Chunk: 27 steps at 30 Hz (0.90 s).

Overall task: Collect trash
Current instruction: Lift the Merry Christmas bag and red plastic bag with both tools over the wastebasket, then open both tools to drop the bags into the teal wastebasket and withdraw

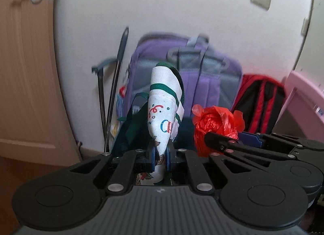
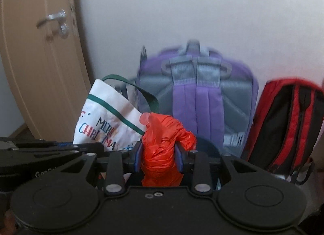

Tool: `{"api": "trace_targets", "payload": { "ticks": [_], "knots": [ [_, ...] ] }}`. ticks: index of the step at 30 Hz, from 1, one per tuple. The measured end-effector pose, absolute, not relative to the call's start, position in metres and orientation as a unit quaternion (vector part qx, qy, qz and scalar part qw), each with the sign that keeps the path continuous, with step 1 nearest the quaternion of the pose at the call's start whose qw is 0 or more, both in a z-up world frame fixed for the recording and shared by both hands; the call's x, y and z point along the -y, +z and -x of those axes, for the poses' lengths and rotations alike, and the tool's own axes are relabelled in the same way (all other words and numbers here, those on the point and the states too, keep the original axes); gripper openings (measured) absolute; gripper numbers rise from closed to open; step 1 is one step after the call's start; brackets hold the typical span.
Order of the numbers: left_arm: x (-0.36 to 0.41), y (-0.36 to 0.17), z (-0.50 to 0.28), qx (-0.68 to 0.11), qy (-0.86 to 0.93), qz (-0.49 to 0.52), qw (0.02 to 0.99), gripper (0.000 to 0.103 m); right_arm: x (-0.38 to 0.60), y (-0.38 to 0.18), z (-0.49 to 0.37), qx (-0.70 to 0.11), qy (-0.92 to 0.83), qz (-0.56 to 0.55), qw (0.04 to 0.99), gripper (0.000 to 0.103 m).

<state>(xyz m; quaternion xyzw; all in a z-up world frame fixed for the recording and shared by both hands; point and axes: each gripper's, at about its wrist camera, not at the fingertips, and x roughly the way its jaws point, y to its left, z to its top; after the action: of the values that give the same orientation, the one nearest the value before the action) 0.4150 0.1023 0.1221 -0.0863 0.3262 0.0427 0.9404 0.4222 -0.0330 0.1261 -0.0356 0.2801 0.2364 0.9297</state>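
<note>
Left wrist view: the left tongs (image 1: 161, 152) are clamped on a fold of the white Christmas tote bag (image 1: 164, 109), which stands up between the blue pads with its green trim at the top. Just to the right, the right tongs (image 1: 222, 143) reach in from the side, holding the crumpled red plastic bag (image 1: 214, 121) beside the tote. Behind them a purple backpack (image 1: 202, 73) leans against the white wall (image 1: 162, 2), with a red and black backpack (image 1: 261, 103) to its right. A dark folded stand (image 1: 115, 85) leans at the wall on the left, next to a wooden door (image 1: 24, 73).

Right wrist view: the right tongs (image 2: 159, 158) are clamped on the red plastic bag (image 2: 162, 145), which fills the gap between the pads and bulges above them. The tote (image 2: 107, 121) sits just left of it, touching the red bag's upper edge, its green handle (image 2: 139, 91) looping overhead. The left tongs (image 2: 60, 147) lie at the left edge, their tip hidden behind the tote. Purple backpack (image 2: 198, 101) and red backpack (image 2: 287, 123) stand against the wall behind.
</note>
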Motion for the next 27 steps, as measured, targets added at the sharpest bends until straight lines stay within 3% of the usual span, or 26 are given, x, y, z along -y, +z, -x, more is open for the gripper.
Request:
{"api": "trace_targets", "payload": {
  "ticks": [13, 27],
  "knots": [
    [-0.102, 0.062, -0.455, -0.428, 0.029, 0.07, 0.9, 0.01, 0.026, 0.075, -0.454, -0.386, 0.222, 0.081, 0.892, 0.036],
    [-0.097, 0.066, -0.451, -0.447, 0.041, 0.063, 0.891, 0.016, 0.033, 0.098, -0.443, -0.382, 0.23, 0.09, 0.891, 0.038]
  ]
}}
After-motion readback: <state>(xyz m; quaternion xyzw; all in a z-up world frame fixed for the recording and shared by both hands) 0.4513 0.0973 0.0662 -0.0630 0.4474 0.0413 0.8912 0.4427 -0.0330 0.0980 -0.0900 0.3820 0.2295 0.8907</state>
